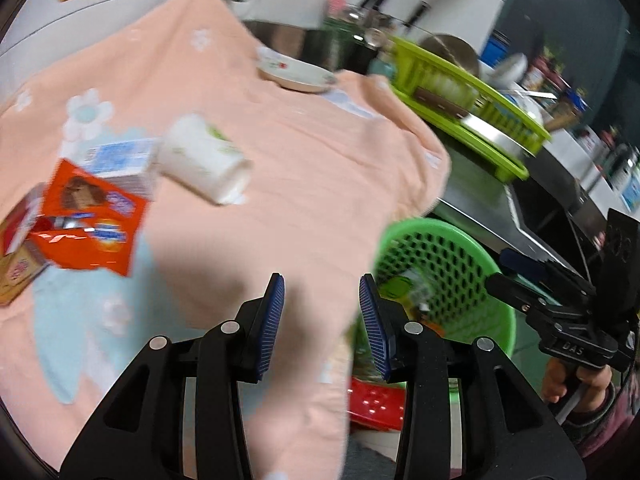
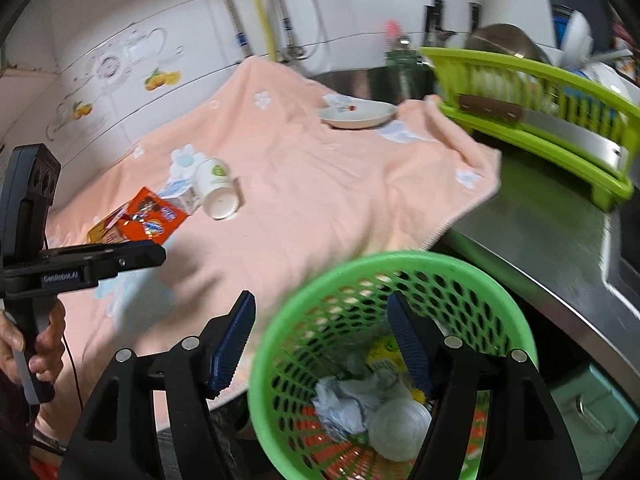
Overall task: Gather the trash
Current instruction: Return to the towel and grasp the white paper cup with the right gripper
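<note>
Trash remains on the peach-cloth tabletop (image 2: 320, 200): a tipped white paper cup (image 2: 216, 190), a blue-and-white carton (image 2: 182, 194) touching it, an orange snack packet (image 2: 154, 220) and a small yellow box (image 1: 16, 276) clustered toward the left edge. The green basket (image 2: 280, 320) hangs off the near right corner, already holding crumpled paper and a round lid. The left gripper (image 1: 322, 320) hovers over bare cloth, fingers released and empty; the right gripper (image 2: 322, 340) sits above the basket, fingers spread, nothing between them. The left one is likely best sent next to the cup, the nearest piece, closing across its side wall gently so the thin paper does not crush or roll away.
</note>
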Demonstrator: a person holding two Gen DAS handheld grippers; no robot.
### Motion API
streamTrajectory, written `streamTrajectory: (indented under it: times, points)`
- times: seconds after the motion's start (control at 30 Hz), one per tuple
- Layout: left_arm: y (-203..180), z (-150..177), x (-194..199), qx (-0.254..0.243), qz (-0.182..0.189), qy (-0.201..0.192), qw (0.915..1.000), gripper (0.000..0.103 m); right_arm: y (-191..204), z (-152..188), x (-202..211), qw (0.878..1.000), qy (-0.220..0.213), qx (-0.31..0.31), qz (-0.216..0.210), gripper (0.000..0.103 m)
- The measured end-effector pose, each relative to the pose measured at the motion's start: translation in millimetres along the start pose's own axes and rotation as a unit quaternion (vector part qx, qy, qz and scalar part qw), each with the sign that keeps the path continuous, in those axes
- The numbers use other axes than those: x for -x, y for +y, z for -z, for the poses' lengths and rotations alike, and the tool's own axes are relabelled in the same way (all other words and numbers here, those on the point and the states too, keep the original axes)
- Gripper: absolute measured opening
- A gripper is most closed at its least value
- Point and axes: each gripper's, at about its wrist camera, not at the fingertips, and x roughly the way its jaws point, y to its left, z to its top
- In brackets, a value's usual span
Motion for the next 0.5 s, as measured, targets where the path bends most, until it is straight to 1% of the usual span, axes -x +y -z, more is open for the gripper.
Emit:
streamTrajectory:
  times: [0.2, 0.37, 0.47, 0.5]
  points:
    - [52.7, -3.8, 19.1, 0.051, -0.037, -0.017, 0.9979, 0.039, 27.6, -22.9, -24.3, 0.999, 0.011, 0.033, -0.033, 0.068]
    - [84.2, -6.5, 29.3, 0.087, -0.056, -0.029, 0.9942, 0.039, 51.4, -42.9, -47.1, 0.997, 0.020, 0.058, -0.055, 0.070]
    - [101.8, -8.3, 32.6, 0.108, -0.066, -0.036, 0.9913, 0.044, 68.9, -56.2, -61.2, 0.995, 0.022, 0.078, -0.066, 0.072]
    - [105.5, -8.3, 33.3, 0.113, -0.067, -0.037, 0.9906, 0.044, 75.3, -60.6, -66.1, 0.994, 0.023, 0.086, -0.068, 0.072]
